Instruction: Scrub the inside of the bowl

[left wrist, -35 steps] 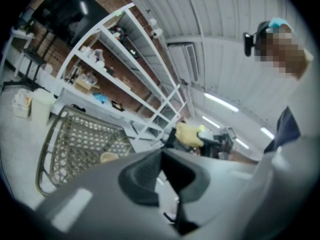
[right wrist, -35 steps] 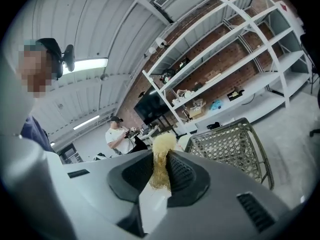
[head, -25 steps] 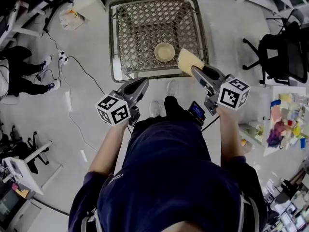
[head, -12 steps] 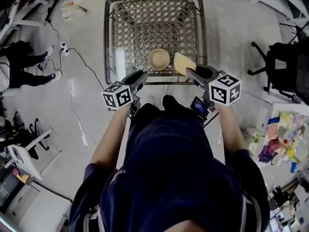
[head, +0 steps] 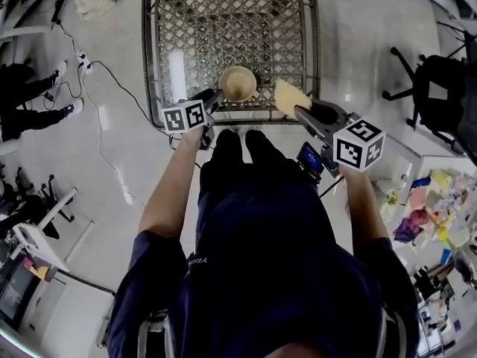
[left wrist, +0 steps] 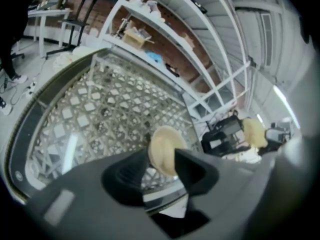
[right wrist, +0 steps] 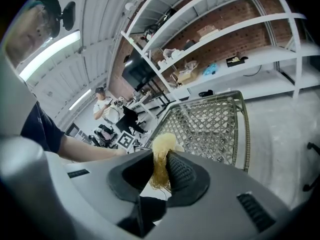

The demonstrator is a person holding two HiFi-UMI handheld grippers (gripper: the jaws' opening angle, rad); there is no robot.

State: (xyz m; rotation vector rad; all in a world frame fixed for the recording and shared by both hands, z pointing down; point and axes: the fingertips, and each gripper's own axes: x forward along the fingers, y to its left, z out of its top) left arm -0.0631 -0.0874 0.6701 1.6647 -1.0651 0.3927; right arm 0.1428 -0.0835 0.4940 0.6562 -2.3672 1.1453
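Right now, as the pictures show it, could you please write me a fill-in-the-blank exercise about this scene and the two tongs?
1. The left tongs are opening, and the ____ shows in the gap between them.
2. The right tongs are shut on a yellow ____.
3. The bowl stands on the lattice-topped ____.

Missing words: bowl; sponge; table.

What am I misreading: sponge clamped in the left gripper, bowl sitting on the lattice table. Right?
Wrong gripper. The right gripper view shows the sponge clamped in the right gripper. The left gripper has its jaws opening, with the bowl between them, not gripped. The bowl does sit on the lattice table.
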